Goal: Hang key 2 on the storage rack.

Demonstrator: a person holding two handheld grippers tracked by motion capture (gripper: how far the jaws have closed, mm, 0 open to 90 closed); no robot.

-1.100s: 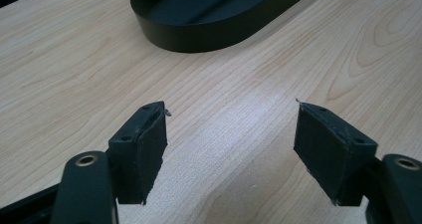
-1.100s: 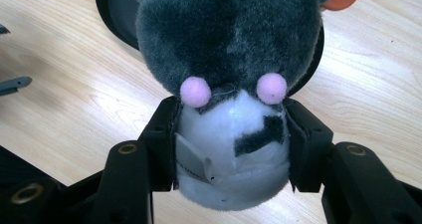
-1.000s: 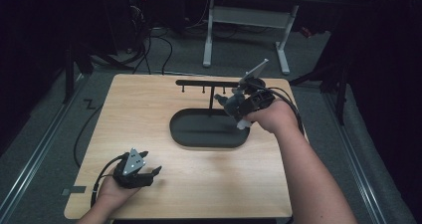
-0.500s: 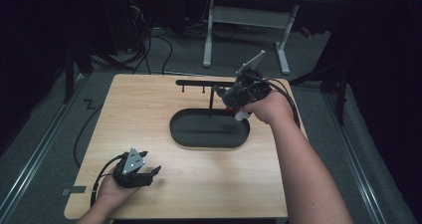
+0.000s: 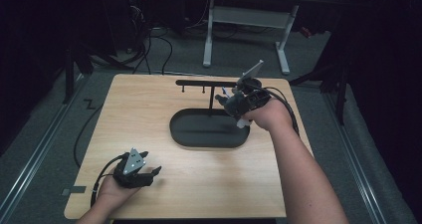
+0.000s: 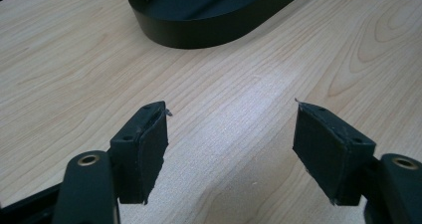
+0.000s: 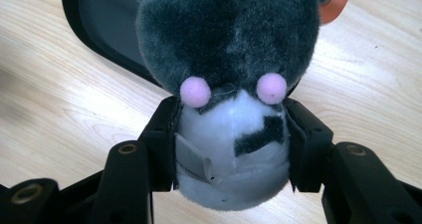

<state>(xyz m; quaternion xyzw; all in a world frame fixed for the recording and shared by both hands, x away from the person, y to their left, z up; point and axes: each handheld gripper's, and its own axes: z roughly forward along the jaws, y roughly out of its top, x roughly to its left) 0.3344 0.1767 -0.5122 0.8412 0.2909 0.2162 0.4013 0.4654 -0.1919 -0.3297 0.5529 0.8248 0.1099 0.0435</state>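
A grey and white plush toy [image 7: 229, 74] with two small pink pompoms sits squeezed between the jaws of my right gripper [image 7: 231, 144], which is shut on its white body. In the high view that gripper [image 5: 234, 104] holds the plush toy [image 5: 234, 103] in the air over the right end of the black oval tray [image 5: 209, 129]. My left gripper [image 5: 149, 171] rests near the table's front left corner, jaws open. Bare wood lies between the jaws of my left gripper [image 6: 229, 149], and the black oval tray [image 6: 199, 32] lies ahead of it.
A black rack [image 5: 206, 83] with small hooks stands on a post behind the tray. The wooden table [image 5: 149, 109] stands on grey carpet with cables. A white desk frame [image 5: 246, 20] stands beyond the far edge.
My right gripper with the plush toy has shifted slightly up and toward the rack. The left gripper has stayed where it was.
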